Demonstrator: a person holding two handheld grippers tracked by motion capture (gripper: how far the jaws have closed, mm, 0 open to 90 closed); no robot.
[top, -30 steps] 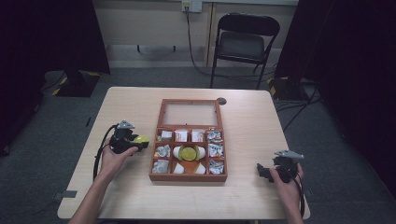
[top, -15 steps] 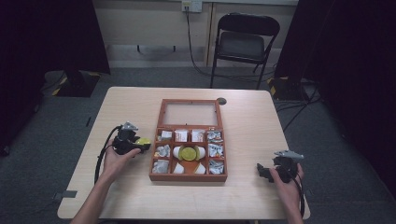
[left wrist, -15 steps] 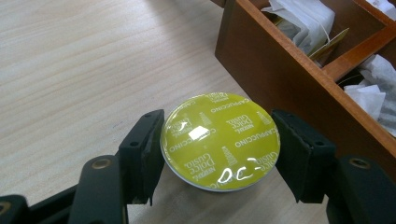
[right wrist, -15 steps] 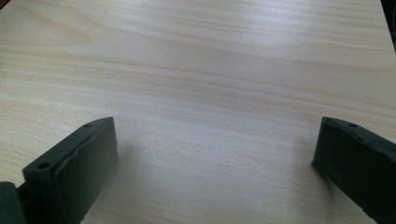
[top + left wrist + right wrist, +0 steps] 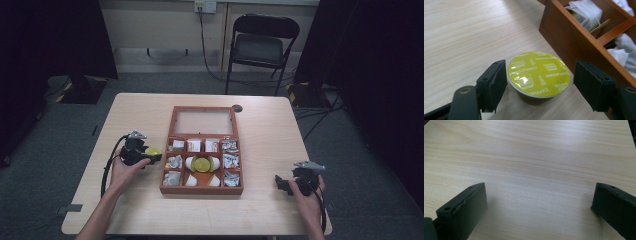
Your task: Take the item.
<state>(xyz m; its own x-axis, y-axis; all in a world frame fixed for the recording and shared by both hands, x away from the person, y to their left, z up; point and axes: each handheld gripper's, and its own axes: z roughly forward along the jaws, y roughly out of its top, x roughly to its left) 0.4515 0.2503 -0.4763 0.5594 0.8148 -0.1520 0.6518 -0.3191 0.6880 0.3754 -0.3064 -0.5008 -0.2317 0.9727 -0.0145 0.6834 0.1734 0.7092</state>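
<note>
High view: a wooden compartment box (image 5: 201,187) sits mid-tabletop (image 5: 260,210), its glass lid (image 5: 203,121) lying open on the far side. The side and far cells hold white tea-bag packets (image 5: 229,160); the centre cell holds a white dish with a yellow capsule (image 5: 202,164) on it. Beyond the tabletop stand a folding chair (image 5: 261,46), a pale wall and dark curtains on grey floor. Left of the box, the left hand (image 5: 123,172) holds the left gripper (image 5: 148,157) low, aimed at the box, around a second yellow capsule, the cappuccino capsule (image 5: 153,151). Right of the box, near the tabletop's near edge, the right hand (image 5: 306,196) holds the right gripper (image 5: 278,183).

Left gripper view: the cappuccino capsule (image 5: 539,74) stands upright on the wood just beside the box wall (image 5: 576,42), between the spread fingers (image 5: 492,83); one is almost against its rim, the other clear of it.

Right gripper view: the fingers (image 5: 465,207) are spread wide over bare tabletop (image 5: 534,157).
</note>
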